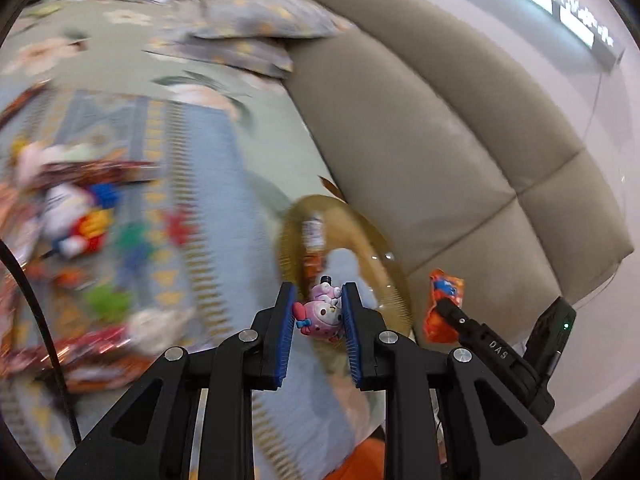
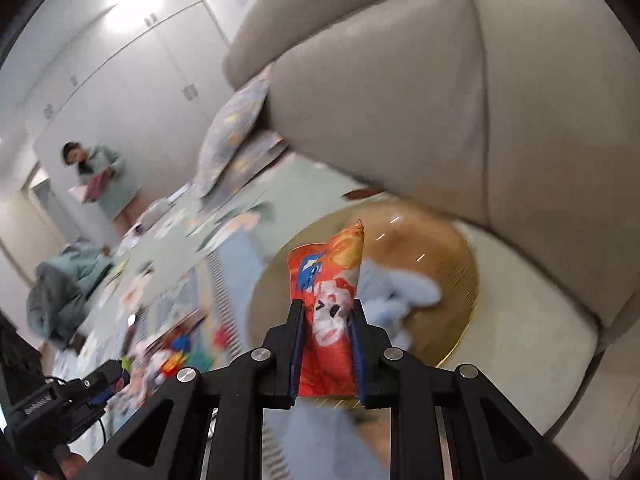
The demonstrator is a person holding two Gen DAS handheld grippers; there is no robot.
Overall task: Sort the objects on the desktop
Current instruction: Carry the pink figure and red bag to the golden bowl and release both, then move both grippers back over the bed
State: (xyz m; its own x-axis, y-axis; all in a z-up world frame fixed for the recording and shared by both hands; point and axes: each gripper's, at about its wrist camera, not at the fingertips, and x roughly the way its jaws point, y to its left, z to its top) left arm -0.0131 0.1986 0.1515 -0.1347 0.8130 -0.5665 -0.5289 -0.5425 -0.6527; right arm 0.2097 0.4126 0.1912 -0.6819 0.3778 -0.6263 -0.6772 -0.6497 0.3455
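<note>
My left gripper [image 1: 318, 300] is shut on a small pink cartoon figurine [image 1: 322, 314] and holds it above the near edge of an amber glass plate [image 1: 362, 236]. A snack packet [image 1: 313, 246] lies in that plate. My right gripper [image 2: 326, 308] is shut on an orange-red snack packet [image 2: 330, 300], held upright over the same amber plate [image 2: 448, 248]. The right gripper with its packet [image 1: 444, 304] also shows at the right of the left wrist view.
A beige sofa back [image 1: 440, 140] rises right behind the plate. A blue patterned cloth [image 1: 208, 184] covers the surface, with blurred toys and packets [image 1: 80, 224] at the left. Floral cushions [image 1: 248, 20] lie farther back. A person [image 2: 102, 176] stands in the room's far left.
</note>
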